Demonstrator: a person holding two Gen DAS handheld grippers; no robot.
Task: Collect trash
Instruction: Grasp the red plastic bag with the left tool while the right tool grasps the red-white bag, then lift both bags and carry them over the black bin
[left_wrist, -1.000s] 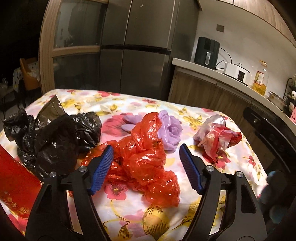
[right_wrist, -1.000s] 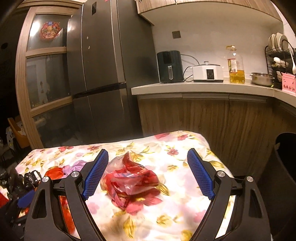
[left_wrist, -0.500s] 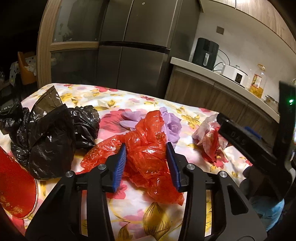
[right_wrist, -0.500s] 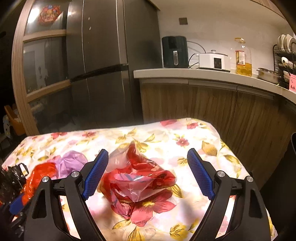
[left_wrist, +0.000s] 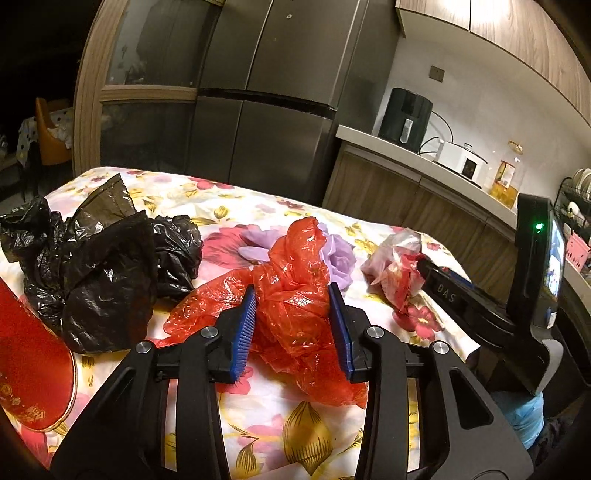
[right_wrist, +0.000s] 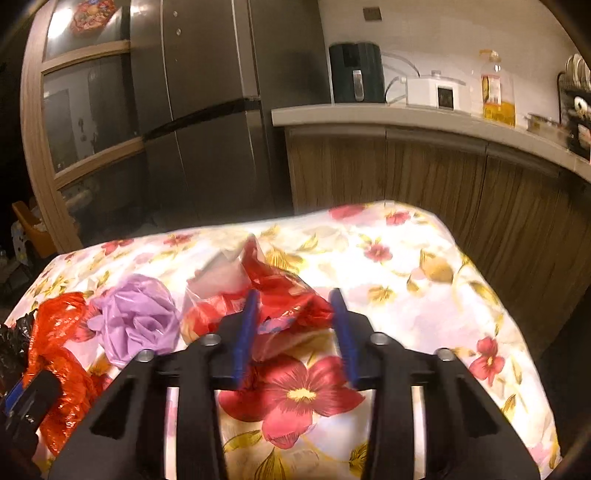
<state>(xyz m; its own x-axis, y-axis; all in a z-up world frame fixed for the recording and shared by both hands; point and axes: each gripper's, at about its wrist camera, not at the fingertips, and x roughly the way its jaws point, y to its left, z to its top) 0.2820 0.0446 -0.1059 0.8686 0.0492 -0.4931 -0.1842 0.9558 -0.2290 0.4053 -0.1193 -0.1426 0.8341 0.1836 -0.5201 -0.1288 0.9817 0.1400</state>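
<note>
Left hand-held gripper pinches the orange-red plastic bag beside the purple bag; right hand-held gripper clamps the red-and-clear wrapper on its other side. Nothing looks binned yet; the black bags still wait on the bench.

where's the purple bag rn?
On the floral tablecloth, mid-table: the purple bag sits between the orange-red bag and the red-and-clear wrapper. In the left wrist view it is partly hidden behind the orange-red bag.
</note>
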